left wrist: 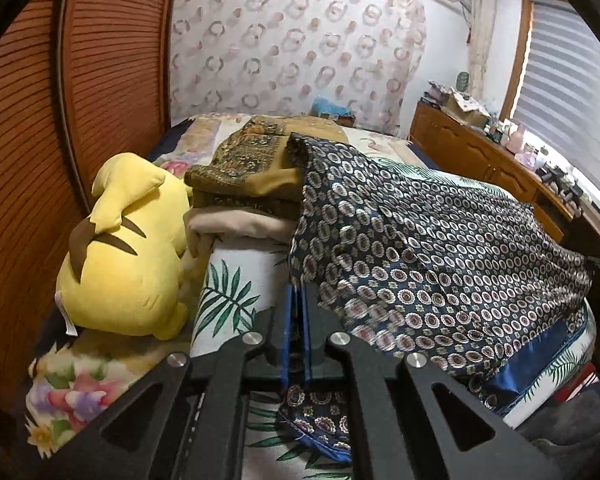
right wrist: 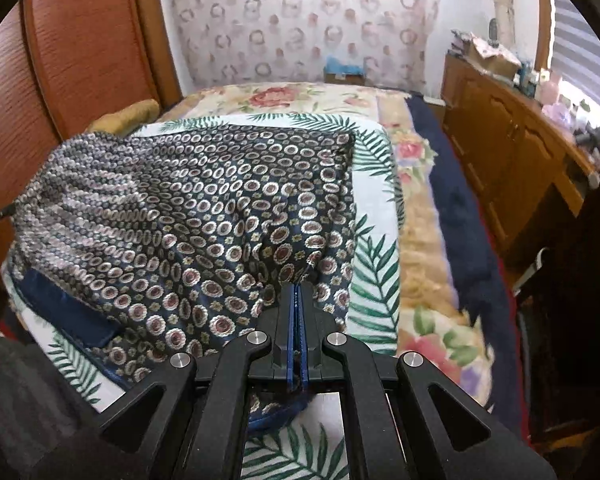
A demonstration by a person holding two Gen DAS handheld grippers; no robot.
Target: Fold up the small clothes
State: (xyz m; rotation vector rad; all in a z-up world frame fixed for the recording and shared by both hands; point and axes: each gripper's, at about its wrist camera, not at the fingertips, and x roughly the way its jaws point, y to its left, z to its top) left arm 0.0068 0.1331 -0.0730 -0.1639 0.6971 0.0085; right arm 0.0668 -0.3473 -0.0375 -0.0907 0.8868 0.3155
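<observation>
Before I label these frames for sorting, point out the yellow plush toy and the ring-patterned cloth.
yellow plush toy [left wrist: 128,264]: left wrist view, its back.
ring-patterned cloth [right wrist: 204,216]: right wrist view, middle of the spread fabric.

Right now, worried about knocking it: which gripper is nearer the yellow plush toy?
Left. The left gripper is beside the yellow plush toy; the right gripper is across the patterned cloth.

My left gripper [left wrist: 299,296] and right gripper [right wrist: 299,294]: matte black fingers, each with a blue pad on its inner face. Angular black linkage arms with triangular cut-outs, four round silver pivot screws apiece.
</observation>
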